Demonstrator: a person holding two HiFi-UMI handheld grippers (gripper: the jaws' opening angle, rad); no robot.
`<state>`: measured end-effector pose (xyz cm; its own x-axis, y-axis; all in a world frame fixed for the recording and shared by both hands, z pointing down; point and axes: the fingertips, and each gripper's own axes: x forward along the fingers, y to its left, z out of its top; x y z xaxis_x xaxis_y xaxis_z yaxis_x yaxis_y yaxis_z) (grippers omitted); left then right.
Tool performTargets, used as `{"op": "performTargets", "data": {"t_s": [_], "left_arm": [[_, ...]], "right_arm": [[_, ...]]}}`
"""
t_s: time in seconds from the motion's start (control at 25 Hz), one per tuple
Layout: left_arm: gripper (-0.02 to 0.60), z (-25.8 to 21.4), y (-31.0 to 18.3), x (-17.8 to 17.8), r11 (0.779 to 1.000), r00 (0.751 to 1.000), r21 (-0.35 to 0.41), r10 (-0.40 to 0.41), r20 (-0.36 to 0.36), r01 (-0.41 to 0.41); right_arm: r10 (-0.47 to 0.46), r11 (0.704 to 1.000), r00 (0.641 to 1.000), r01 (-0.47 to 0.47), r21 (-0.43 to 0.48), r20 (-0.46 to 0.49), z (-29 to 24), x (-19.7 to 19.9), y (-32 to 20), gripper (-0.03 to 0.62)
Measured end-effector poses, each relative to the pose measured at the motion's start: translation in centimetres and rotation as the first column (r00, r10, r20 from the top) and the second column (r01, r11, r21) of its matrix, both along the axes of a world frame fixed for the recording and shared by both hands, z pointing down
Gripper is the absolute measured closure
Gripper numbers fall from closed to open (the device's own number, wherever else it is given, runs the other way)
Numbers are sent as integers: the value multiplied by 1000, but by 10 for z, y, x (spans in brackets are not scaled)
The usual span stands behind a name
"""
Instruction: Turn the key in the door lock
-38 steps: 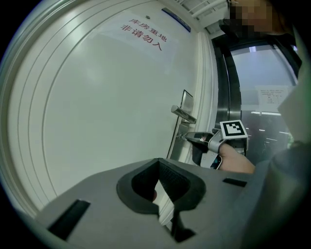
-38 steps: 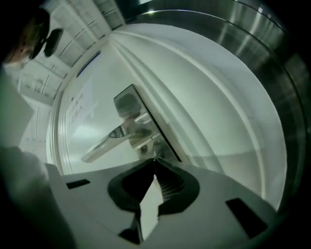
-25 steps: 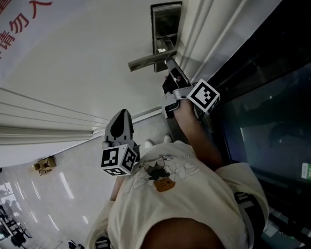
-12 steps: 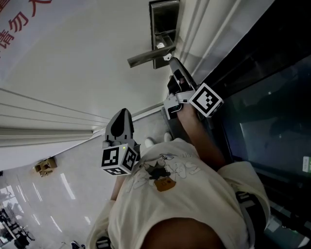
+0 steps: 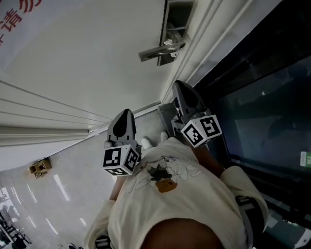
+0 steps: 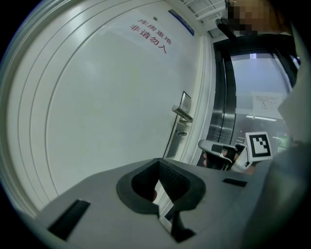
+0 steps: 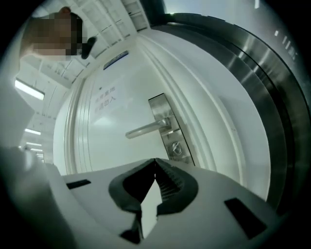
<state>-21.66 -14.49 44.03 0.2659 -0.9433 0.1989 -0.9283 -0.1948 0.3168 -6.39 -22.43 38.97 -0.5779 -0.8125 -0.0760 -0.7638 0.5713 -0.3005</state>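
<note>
On the white door (image 5: 87,63) a steel lock plate (image 5: 171,24) carries a lever handle (image 5: 160,49), with the key (image 5: 174,53) stuck in the cylinder just below it. In the right gripper view the plate (image 7: 165,124), the handle (image 7: 146,129) and the key (image 7: 177,148) lie straight ahead. My right gripper (image 5: 179,86) hangs well short of the lock, jaws shut and empty (image 7: 155,161). Farther back and to the left, my left gripper (image 5: 124,113) also stays shut on nothing (image 6: 158,160). From its view the handle (image 6: 183,115) and the right gripper (image 6: 218,147) show.
A dark glass panel with a metal frame (image 5: 252,97) runs along the right of the door. Red lettering (image 5: 19,14) marks the door's upper left. The person's light shirt (image 5: 170,199) fills the bottom, and a small cardboard box (image 5: 40,167) sits on the glossy floor.
My right gripper has let go of the key and drawn back from the lock toward the person. The left gripper has stayed put.
</note>
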Motion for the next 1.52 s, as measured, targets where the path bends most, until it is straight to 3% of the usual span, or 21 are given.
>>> {"op": "performTargets", "data": {"t_s": [0.12,0.36,0.6,0.92,1.12,1.52], "left_arm": [[575,-1,-2,5,1000,1000,3,21,-2,-21],[575,-2,-11,20,997,997,5,74,7,-74],[575,16,0,38,993,993,-38,111,-43,-113],[575,16,28,45,995,996,-40,87,-24,-88],[575,-5,55,75,997,997,-8,73,8,-73],[575,3,121,208,992,993,-51,115,-5,-115]], "right_arm": [[-32,999,993,31,-10,-113,27,-7,20,586],[-70,997,980,61,-51,-186,49,-16,40,586],[-90,993,971,71,-92,-223,63,-14,55,586],[-115,993,965,107,-47,-236,58,-7,78,586],[-112,994,974,112,-12,-196,41,27,104,586],[-87,996,984,85,-23,-153,49,153,184,586]]}}
